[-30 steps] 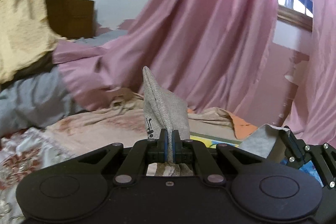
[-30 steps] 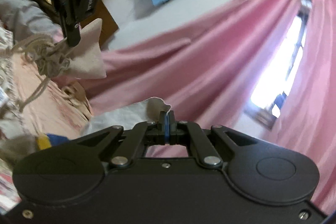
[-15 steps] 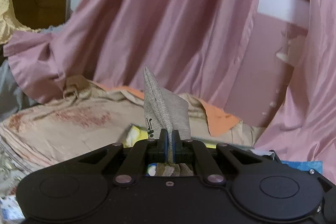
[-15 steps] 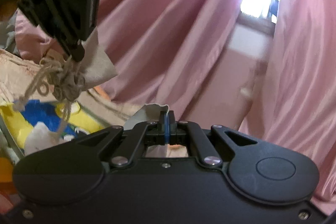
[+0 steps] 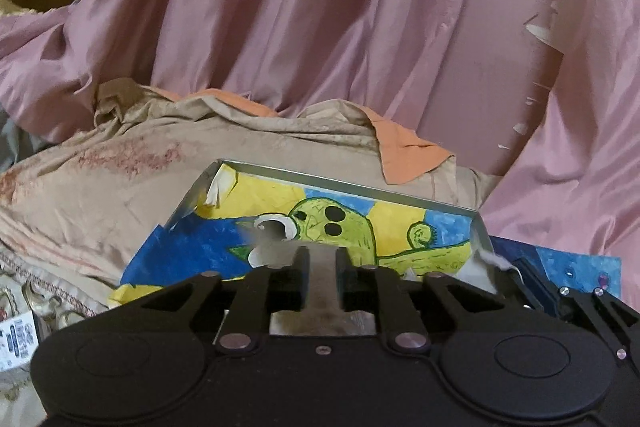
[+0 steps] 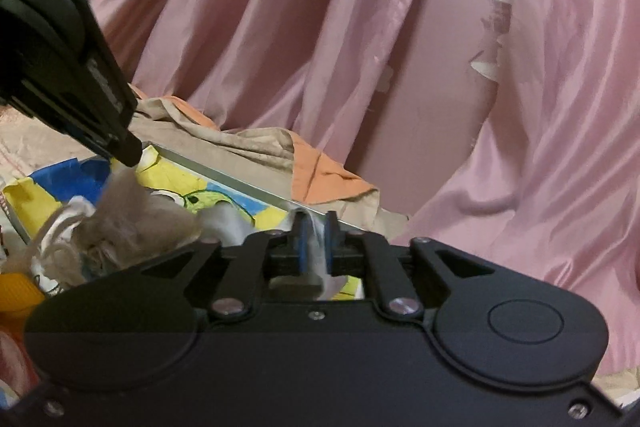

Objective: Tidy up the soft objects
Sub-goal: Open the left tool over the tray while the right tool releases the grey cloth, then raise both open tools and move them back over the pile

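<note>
In the left wrist view, our left gripper has its jaws parted, with a blurred grey pouch showing in the gap between them, not clamped. Ahead lies a shallow metal tray lined with a yellow, blue and green drawing, resting on a beige bedsheet before a pink curtain. In the right wrist view, our right gripper stands narrowly apart, a white cloth passing loosely between the blue pads. The pouch, with its drawstring, sits in the tray just below the left gripper's tip.
</note>
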Available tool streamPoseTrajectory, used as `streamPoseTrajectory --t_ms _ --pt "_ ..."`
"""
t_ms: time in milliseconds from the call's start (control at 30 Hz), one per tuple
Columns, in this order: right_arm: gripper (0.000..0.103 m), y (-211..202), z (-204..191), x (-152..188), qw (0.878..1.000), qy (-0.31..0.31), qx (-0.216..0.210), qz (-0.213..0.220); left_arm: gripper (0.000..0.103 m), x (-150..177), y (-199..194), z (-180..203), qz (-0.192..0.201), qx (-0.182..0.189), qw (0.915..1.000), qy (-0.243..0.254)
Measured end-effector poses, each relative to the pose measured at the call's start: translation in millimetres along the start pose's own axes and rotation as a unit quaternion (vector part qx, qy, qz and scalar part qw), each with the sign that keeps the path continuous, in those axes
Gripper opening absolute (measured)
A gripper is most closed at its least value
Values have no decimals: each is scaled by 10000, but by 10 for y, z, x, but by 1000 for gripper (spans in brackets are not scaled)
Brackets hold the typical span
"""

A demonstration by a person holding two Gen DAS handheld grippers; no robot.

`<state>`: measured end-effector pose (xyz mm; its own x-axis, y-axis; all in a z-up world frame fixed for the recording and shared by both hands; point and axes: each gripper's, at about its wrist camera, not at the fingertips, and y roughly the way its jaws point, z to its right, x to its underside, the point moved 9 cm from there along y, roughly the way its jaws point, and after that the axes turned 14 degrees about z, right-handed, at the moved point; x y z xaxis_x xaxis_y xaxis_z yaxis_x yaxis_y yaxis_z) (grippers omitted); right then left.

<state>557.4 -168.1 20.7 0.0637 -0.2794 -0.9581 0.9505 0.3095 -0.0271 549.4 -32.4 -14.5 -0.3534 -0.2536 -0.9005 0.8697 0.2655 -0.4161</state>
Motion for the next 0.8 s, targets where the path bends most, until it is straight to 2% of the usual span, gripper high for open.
streamPoseTrajectory --t_ms 33,200,300,367,467,533,600,700,800 --pt "21 -15 34 10 10000 74 17 -9 17 -18 -9 1 4 -2 10000 30" --pt "37 -91 319 -86 9990 427 107 87 20 -82 -89 -30 60 -36 10000 35" --pt "47 -307 457 -246 9970 719 140 267 28 -138 -172 -65 183 -28 9998 -26" --pt "51 -260 606 -387 9952 878 163 389 33 -191 -243 -88 304 -1 9995 -51" --pt "61 -390 726 -591 9927 1029 186 608 47 -300 -384 -126 561 28 9984 -59" --pt "73 -523 746 -712 9904 1143 186 760 65 -390 -498 -151 795 39 9968 -109" --pt "80 -676 776 -865 9877 1232 198 939 73 -489 -634 -180 1056 96 9942 -185" --pt "97 -898 798 -1099 9848 1213 266 1211 81 -618 -841 -208 1358 185 9903 -229" --pt "101 -1133 765 -1329 9833 1039 266 1474 95 -729 -1064 -232 1696 253 9850 -183"
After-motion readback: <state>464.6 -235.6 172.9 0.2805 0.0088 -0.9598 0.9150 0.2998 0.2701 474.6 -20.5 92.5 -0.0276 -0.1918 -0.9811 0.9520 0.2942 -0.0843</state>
